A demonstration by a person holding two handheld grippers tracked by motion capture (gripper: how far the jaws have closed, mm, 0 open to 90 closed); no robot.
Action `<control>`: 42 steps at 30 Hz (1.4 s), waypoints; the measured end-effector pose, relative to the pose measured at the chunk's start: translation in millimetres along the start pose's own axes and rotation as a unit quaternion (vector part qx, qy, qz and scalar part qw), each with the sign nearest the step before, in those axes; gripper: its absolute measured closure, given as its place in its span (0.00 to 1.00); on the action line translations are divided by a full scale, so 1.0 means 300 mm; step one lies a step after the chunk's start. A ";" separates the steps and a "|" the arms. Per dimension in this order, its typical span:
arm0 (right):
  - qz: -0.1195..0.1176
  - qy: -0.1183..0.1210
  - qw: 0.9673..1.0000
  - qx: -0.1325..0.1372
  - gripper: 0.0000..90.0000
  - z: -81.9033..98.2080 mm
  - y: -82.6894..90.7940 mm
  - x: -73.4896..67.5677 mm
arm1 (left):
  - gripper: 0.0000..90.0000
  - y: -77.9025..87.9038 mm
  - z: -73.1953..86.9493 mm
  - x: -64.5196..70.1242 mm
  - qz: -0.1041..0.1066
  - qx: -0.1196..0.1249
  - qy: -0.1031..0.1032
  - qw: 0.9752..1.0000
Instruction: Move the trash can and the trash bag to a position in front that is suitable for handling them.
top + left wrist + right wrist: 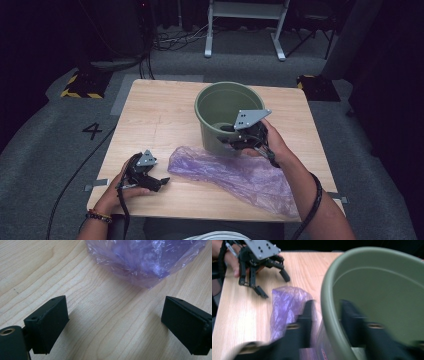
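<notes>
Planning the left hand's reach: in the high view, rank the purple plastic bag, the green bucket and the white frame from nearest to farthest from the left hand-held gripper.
1. Purple plastic bag, just to the right of the left hand-held gripper.
2. Green bucket, mid-table.
3. White frame, on the floor beyond the table.

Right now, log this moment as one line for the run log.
left gripper: open, empty, beside purple bag | right gripper: jaws straddle green bucket rim, grip unclear | table: wooden

One green bucket [227,112] stands near the far edge of the surface [150,115]. One purple plastic bag [235,177] lies toward the near edge. Two grippers are there: the left gripper [162,182] and the right gripper [227,140].
</notes>
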State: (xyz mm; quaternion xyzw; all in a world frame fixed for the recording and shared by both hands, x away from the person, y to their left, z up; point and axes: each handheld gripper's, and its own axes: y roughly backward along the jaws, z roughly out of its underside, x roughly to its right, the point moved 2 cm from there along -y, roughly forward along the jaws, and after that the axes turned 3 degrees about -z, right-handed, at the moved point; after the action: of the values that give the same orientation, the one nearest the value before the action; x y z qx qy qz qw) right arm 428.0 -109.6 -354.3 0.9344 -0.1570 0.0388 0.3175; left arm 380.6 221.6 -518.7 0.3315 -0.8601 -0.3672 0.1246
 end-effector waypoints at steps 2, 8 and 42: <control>0.024 0.003 1.000 0.008 0.54 0.003 0.022 -0.017 | 0.08 0.000 0.000 0.000 0.000 0.000 0.000 1.000; 0.086 -0.006 0.994 0.071 0.46 0.120 0.204 -0.084 | 0.08 0.000 0.000 0.000 0.000 0.000 0.000 1.000; 0.159 -0.192 0.964 -0.094 0.52 0.844 0.291 -0.057 | 0.08 -0.001 -0.001 0.001 -0.002 0.000 0.002 1.000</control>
State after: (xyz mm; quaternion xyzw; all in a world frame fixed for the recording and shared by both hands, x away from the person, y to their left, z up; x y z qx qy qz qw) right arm 377.2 -323.9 -508.0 0.8530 -0.3647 -0.1065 0.3578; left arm 380.6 221.1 -518.7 0.3343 -0.8592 -0.3665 0.1253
